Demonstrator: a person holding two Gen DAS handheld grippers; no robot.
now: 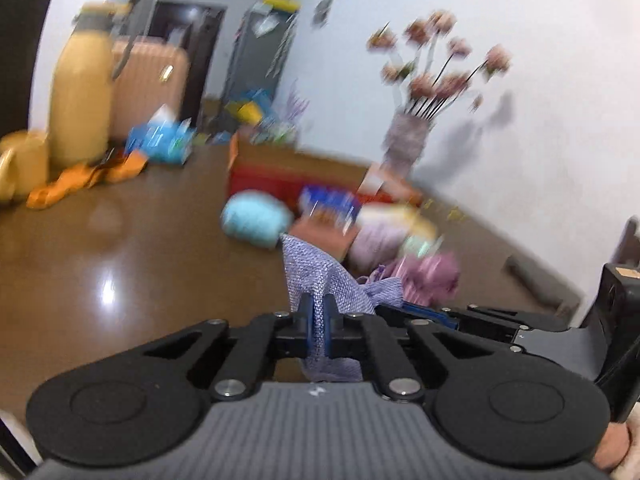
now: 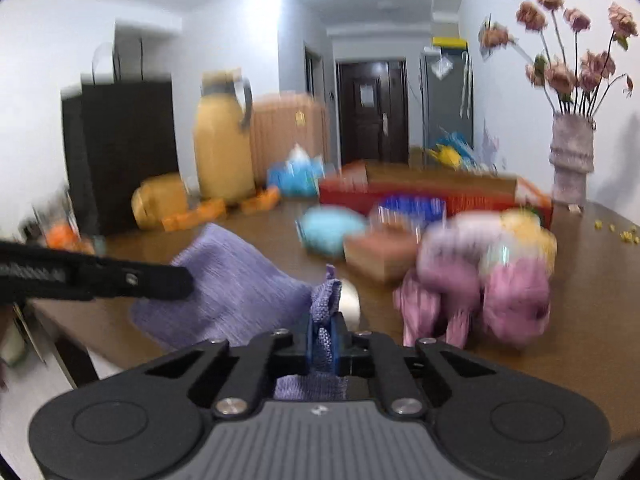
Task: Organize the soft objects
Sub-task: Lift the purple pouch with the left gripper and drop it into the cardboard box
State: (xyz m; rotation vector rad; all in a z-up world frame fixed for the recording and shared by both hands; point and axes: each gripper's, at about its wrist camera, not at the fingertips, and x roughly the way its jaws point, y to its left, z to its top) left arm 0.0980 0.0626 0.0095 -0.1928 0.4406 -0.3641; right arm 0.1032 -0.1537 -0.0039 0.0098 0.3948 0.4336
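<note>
Left gripper (image 1: 316,322): jaws clamped tight on one edge of the purple cloth (image 1: 320,276), fabric bunched up between the pads.
Right gripper (image 2: 325,340): jaws pinching another edge of that cloth, a fold poking up above them.
Purple cloth (image 2: 236,292): lifted off the brown counter (image 2: 540,360) near its front edge, hanging between both grippers.
Soft pile: pink and lilac plush items (image 2: 484,272) on the counter just beyond the cloth, badly blurred.
Blue ball (image 2: 332,228): on the counter, farther back, beside a small brown box (image 2: 380,256).
Vase of flowers (image 2: 570,160): upright at the counter's far right corner.
</note>
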